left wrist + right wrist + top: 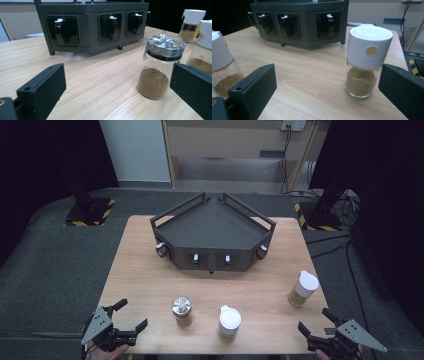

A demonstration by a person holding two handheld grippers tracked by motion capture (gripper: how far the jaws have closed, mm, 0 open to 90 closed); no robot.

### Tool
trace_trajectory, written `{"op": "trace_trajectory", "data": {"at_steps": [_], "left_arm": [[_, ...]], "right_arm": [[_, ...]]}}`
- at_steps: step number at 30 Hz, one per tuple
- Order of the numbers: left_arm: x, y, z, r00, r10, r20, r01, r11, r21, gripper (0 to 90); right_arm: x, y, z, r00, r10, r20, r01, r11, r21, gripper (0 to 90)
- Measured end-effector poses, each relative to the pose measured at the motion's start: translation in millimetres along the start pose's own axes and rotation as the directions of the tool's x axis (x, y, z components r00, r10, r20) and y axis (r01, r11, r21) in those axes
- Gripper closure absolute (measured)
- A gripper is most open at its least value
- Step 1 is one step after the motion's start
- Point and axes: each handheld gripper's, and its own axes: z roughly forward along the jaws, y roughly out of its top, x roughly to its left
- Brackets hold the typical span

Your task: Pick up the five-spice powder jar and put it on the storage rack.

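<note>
Three spice jars stand on the wooden table (145, 275). A glass jar with a foil-wrapped dark lid (182, 311) (160, 67) holds brown powder, front centre. Beside it is a white-capped jar (229, 322) (202, 47) (220, 67). Another white-capped jar (303, 288) (366, 61) (191, 23) stands at the right. A dark angular rack (214, 232) (95, 26) (299, 21) with clips on its front panels sits at the back. My left gripper (131, 314) (117, 92) is open at the front left corner, empty. My right gripper (316, 319) (327, 92) is open at the front right corner, empty.
The rack's tray is bare inside. Bare wood lies between the rack and the jars. Grey carpet surrounds the table; black stands with yellow-striped bases (90, 212) and cables (345, 200) are behind it.
</note>
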Motion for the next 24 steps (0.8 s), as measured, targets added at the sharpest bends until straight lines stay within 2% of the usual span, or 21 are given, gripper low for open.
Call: {"op": "trace_trajectory", "data": {"at_steps": [10,20,24], "left_arm": [[-0.5,1.7,1.4,0.9999,0.008,0.010,-0.008,0.9999,0.008,0.0],[0.0,2.2,2.1,0.9996,0.015,0.025,-0.015,0.9997,0.019,0.0],[0.0,2.5,1.8,0.9994,0.015,0.032,-0.015,0.9998,0.016,0.0]], "right_arm": [[-2.1,-2.1,0.2,1.0000,-0.004,-0.002,0.004,1.000,-0.010,2.3],[-4.5,-2.3,1.2,0.9995,-0.006,-0.030,0.006,1.000,-0.011,3.2],[-4.0,-1.0,2.4,0.9989,-0.023,-0.041,0.023,1.000,-0.005,3.6]]}}
